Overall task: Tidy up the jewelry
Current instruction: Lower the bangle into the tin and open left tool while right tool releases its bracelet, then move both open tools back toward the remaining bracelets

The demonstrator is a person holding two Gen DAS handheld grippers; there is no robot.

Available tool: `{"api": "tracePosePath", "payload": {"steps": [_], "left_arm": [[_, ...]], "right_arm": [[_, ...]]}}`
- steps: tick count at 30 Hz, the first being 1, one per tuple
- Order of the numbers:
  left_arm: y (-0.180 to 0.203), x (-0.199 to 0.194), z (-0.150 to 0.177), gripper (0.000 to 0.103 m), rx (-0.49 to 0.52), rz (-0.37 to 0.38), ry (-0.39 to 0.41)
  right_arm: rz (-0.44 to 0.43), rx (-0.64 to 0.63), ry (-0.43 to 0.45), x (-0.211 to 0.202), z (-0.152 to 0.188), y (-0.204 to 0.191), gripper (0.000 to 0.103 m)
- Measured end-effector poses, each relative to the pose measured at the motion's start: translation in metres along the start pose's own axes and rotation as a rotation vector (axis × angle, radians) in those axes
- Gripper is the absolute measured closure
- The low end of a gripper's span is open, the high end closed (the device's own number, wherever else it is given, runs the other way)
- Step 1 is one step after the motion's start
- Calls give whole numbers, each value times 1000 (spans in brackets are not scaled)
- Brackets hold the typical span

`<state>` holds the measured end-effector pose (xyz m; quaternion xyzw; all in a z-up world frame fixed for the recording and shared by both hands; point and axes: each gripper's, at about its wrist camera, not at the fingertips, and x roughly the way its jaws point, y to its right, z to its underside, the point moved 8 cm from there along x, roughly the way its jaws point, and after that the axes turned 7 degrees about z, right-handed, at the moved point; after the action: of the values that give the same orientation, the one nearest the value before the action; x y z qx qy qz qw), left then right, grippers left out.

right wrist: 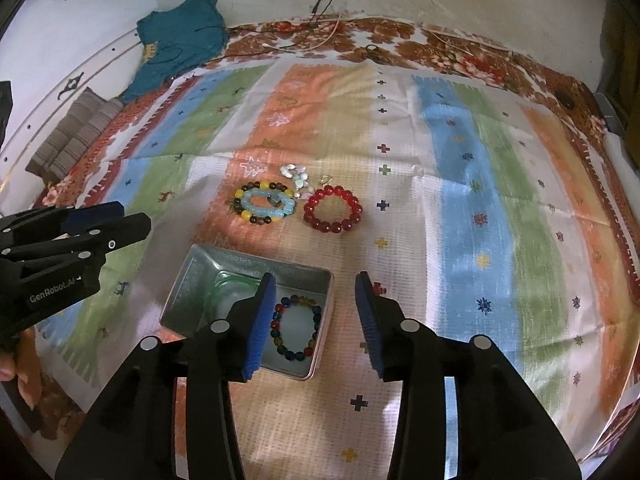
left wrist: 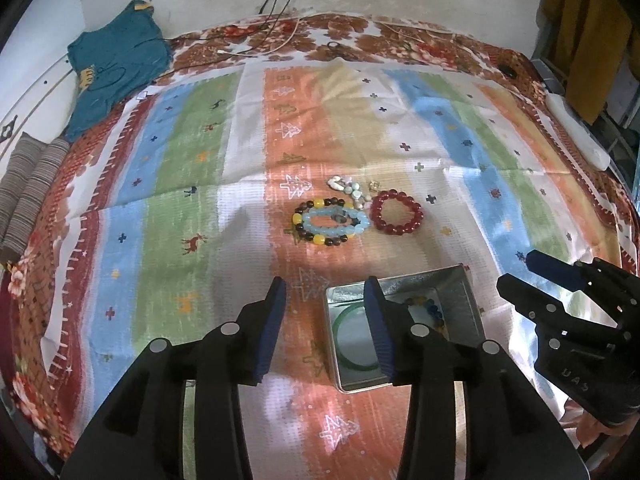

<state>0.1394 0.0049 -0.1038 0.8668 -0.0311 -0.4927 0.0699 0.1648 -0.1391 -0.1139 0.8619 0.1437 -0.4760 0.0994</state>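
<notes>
A metal tin [right wrist: 192,276] [left wrist: 468,300] sits on the striped cloth and holds a green bangle [left wrist: 344,322] and a multicoloured bead bracelet [right wrist: 298,328]. Beyond it lie a red bead bracelet [right wrist: 333,209] [left wrist: 396,211], a light-blue bracelet [right wrist: 267,204] [left wrist: 335,224] inside a dark-and-yellow bead bracelet [right wrist: 244,210] [left wrist: 298,220], and a small pile of pale stones [right wrist: 298,178] [left wrist: 352,190]. My left gripper [left wrist: 326,294] is open and empty just left of the tin. My right gripper [right wrist: 316,288] is open and empty over the tin's right edge.
A teal garment [left wrist: 116,64] and a striped folded cloth [left wrist: 28,184] lie at the far left. Cables [left wrist: 280,36] run along the back edge by the wall. A white object [left wrist: 580,136] lies at the right edge of the bed.
</notes>
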Motion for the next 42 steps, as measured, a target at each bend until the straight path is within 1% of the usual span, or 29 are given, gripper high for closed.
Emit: {"api": "tracePosePath", "payload": {"steps": [2, 6, 8, 11, 13, 15, 19, 28, 32, 38, 42], "left_arm": [[-3, 0, -2, 55, -9, -4, 4], [-11, 2, -7, 51, -37, -10, 13], [-14, 4, -9, 49, -47, -12, 14], [-18, 9, -11, 48, -50, -25, 7], [-19, 14, -13, 47, -45, -31, 0], [-20, 18, -15, 47, -42, -34, -7], [-20, 28, -18, 46, -29, -39, -20], [-30, 46, -24, 45, -41, -58, -46], [-27, 51, -28, 45, -42, -41, -49], [-20, 58, -31, 44, -24, -43, -57], [-22, 62, -35, 44, -33, -45, -54]], "right_arm": [[2, 4, 0, 1, -2, 1, 56], [6, 17, -3, 6, -6, 5, 48], [7, 22, -3, 9, -8, 6, 47], [10, 25, -7, 13, -12, 7, 41], [15, 24, -12, 17, -13, 8, 41], [22, 24, -16, 21, -15, 9, 36], [32, 25, -21, 27, -18, 11, 32], [60, 37, -45, 45, -22, 21, 31], [66, 43, -37, 47, -25, 22, 31], [79, 40, -47, 58, -30, 24, 31], [87, 38, -58, 65, -31, 24, 31]]}}
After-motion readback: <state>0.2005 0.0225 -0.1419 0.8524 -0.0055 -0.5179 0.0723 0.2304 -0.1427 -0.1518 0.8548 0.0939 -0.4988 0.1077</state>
